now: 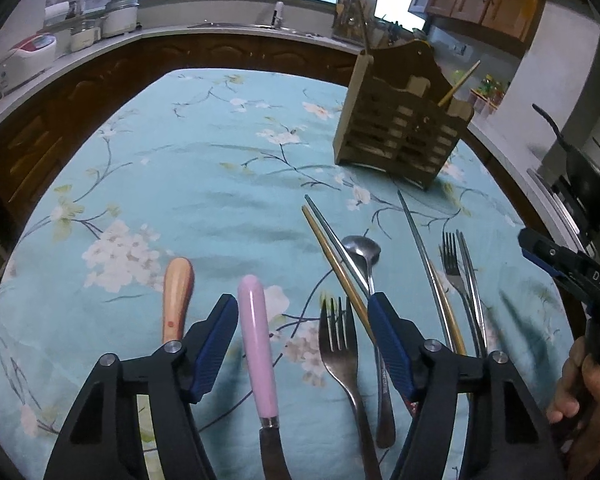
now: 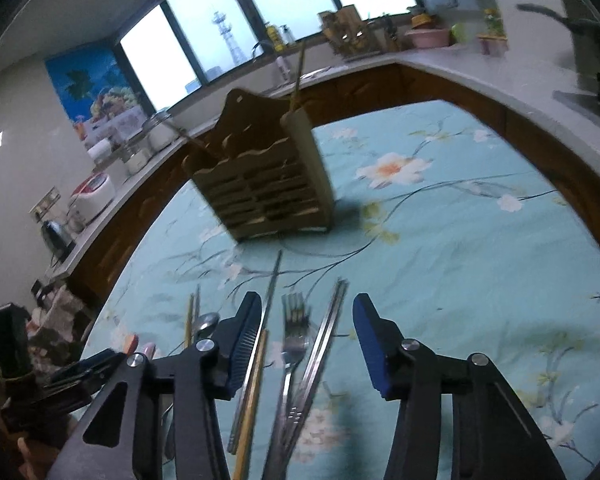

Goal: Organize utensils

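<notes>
Two grippers are held low over the utensils, and nothing is gripped yet. Left gripper (image 1: 302, 322): fingers apart around the pink-handled knife (image 1: 258, 350) and a fork (image 1: 338, 344). Right gripper (image 2: 306, 330): fingers apart around another fork (image 2: 294, 344) and metal chopsticks (image 2: 320, 354). Far off, the wooden holder (image 1: 396, 132) is seen on the tablecloth (image 1: 204, 184). Two things could be pinched together, because they are packed close.
</notes>
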Tool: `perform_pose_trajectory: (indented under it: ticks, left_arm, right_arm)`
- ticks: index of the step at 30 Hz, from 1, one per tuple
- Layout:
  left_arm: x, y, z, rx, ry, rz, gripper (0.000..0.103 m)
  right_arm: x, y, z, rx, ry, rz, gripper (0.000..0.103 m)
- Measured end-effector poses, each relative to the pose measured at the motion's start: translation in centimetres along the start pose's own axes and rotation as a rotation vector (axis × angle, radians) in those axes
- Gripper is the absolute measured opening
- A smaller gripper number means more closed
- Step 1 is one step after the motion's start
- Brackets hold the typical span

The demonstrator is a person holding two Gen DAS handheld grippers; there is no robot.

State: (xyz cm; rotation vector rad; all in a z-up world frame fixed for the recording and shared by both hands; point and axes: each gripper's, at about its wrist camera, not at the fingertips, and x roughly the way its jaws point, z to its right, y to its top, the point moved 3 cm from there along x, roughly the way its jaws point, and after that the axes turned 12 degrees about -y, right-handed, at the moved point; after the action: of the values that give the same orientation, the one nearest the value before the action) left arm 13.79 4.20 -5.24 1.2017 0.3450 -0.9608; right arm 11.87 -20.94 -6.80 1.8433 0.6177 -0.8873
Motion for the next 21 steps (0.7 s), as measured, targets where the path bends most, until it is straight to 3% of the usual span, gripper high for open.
perform_pose_trajectory:
  ticks: [10,15,17,21]
  left_arm:
    - [2.6,0.2,-0.1,0.01,-0.023,-0.055,0.063]
    - [4.1,0.2,0.3,0.04,-0.024,-0.087,0.05]
    - [4.9,0.2,0.4,0.039,-0.039,-0.109,0.038]
    - [6.1,0.3,0.4,0.057,-0.048,-0.136,0.031]
  right_arm:
    - [3.7,-0.6,-2.5,-0.084,0.031,-0.085,0.049]
    - [5.1,-0.8,-2.7,-0.107,0.023,-0.114,0.049]
    - [5.8,-0.8,-2.7,-0.113,0.016,-0.127,0.049]
    - [6.7,-0.9,-2.6,-0.122,0.009,-0.146,0.049]
